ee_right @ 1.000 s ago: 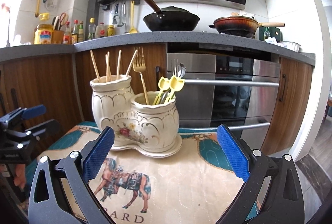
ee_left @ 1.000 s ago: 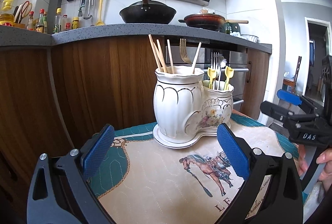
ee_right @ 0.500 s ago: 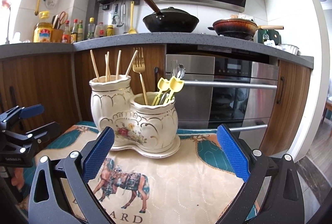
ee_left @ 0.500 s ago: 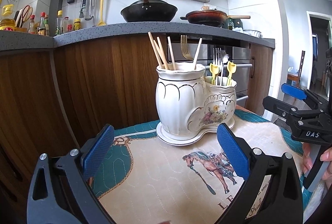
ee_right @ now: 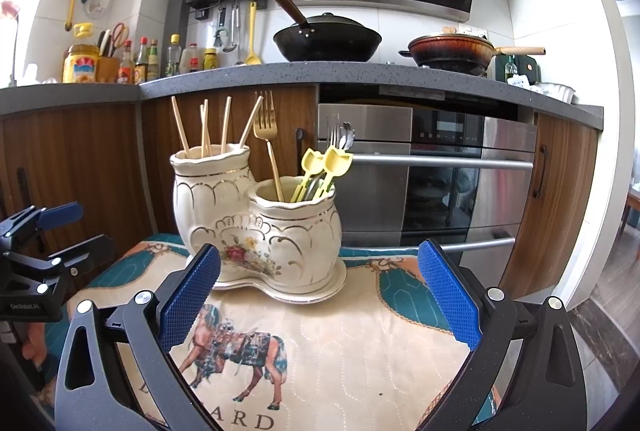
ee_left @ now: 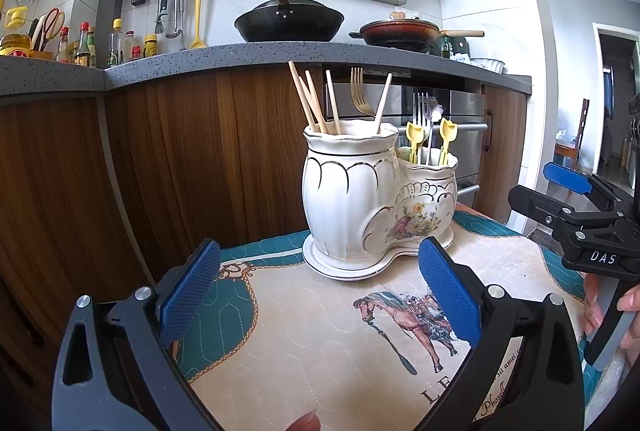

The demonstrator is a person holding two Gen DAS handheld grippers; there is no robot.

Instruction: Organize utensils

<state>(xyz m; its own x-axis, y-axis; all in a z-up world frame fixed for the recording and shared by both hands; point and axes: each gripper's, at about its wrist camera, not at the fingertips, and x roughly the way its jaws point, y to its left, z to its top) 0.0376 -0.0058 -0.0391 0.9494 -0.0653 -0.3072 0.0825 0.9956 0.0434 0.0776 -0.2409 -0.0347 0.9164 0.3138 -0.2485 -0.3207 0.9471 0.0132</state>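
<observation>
Both sets of tongs, left tongs [ee_left: 318, 287] and right tongs [ee_right: 318, 289], are spread wide with nothing in them, just hanging over the cream quilted horse-print cloth [ee_right: 340, 343] covering the table. Right ahead of them, toward the far edge of the table, sits the white double-pot ceramic utensil holder with gold trim and painted flowers [ee_right: 256, 227] on its matching saucer. The taller pot has the pale wooden chopsticks [ee_right: 204, 129] sticking up, and the shorter one has a gold fork [ee_right: 267, 135], silver cutlery [ee_right: 340, 137] and two yellow tulip-topped plastic utensils [ee_right: 326, 165].
</observation>
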